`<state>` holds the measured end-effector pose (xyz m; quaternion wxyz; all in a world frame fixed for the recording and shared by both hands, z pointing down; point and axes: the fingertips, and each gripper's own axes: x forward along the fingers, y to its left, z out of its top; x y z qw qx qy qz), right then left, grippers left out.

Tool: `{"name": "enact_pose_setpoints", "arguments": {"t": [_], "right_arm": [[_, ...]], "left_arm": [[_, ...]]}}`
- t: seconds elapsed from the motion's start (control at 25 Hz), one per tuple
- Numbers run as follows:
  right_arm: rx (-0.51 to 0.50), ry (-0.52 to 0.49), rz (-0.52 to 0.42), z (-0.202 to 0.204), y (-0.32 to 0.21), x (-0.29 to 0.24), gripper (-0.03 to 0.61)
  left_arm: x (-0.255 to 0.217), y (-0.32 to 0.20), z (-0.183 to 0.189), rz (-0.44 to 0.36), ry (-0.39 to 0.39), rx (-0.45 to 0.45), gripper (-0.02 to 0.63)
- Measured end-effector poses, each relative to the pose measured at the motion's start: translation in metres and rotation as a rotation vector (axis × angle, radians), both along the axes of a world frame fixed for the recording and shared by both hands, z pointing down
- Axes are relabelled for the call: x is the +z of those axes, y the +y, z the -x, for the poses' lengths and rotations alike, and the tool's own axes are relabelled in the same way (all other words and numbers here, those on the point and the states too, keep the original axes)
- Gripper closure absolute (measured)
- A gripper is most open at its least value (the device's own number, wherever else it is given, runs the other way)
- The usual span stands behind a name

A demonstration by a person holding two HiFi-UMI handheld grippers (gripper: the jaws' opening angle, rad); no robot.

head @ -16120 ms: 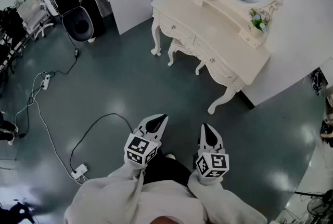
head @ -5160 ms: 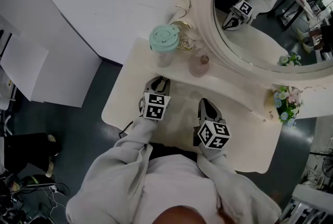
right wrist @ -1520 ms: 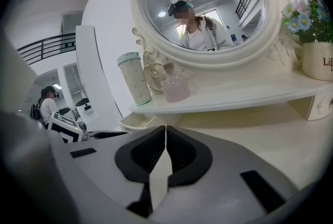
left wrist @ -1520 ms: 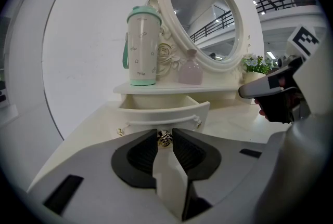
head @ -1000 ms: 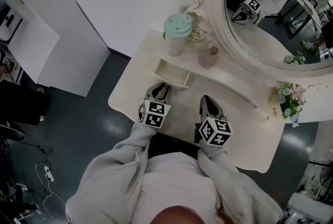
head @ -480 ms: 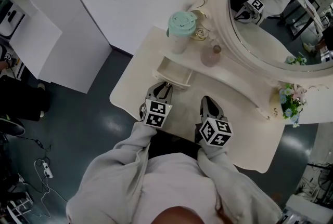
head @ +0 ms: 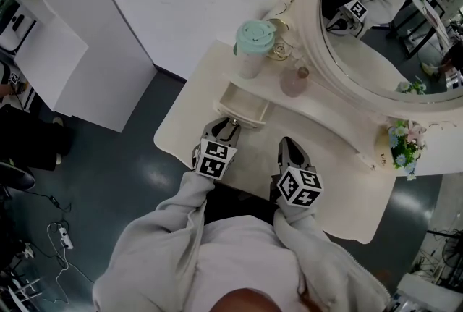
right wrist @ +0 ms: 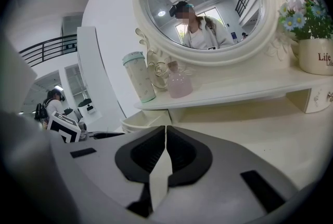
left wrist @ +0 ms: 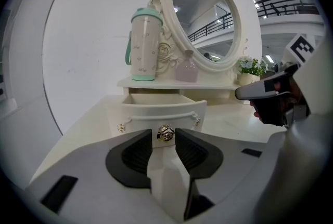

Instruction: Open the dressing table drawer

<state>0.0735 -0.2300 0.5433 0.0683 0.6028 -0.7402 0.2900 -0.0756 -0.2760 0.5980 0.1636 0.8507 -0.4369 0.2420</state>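
Head view, far left: a white cabinet stands on the dark floor beside the dressing table.
Tumbler: the mint-lidded tumbler stands upright at the left end of the raised shelf.
Drawer: the small drawer is pulled out from under that end of the shelf, over the tabletop.
Knob: a gold knob sits in the middle of the drawer front, between the left gripper's tips.
Left gripper: the left gripper points at the drawer front. Its jaws have just been opening and stand spread. The pads seem just clear of the knob, though the gap is hard to judge.
Right gripper: the right gripper is over bare tabletop beside the left one, jaws pressed together on nothing.
Pink bottle: a pink bottle is on the shelf, right of the tumbler.
Mirror: the oval mirror reflects the person.
Flowers: a flower pot is at the shelf's right end.
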Motion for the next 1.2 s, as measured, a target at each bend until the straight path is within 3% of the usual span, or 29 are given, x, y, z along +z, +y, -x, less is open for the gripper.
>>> {"name": "enact_pose_setpoints", "arguments": {"t": [0.28,0.6,0.92,1.2], "right_arm": [[0.034,-0.012,-0.004,-0.007,-0.003,-0.001,0.543],[0.062,-0.02,-0.03,-0.011,-0.01,-0.009,0.543],[0.045,0.039,-0.108,-0.013,-0.013,-0.032,0.543],[-0.006,0.081,-0.232,-0.012,-0.017,-0.067,0.543]], "left_arm": [[-0.009,0.008,0.017,0.021,0.012,-0.009,0.477],[-0.061,-0.011,0.023,-0.11,0.103,-0.048,0.514],[-0.114,-0.015,0.005,-0.259,0.206,-0.014,0.586],[-0.141,-0.008,-0.008,-0.307,0.267,0.07,0.598]]}}
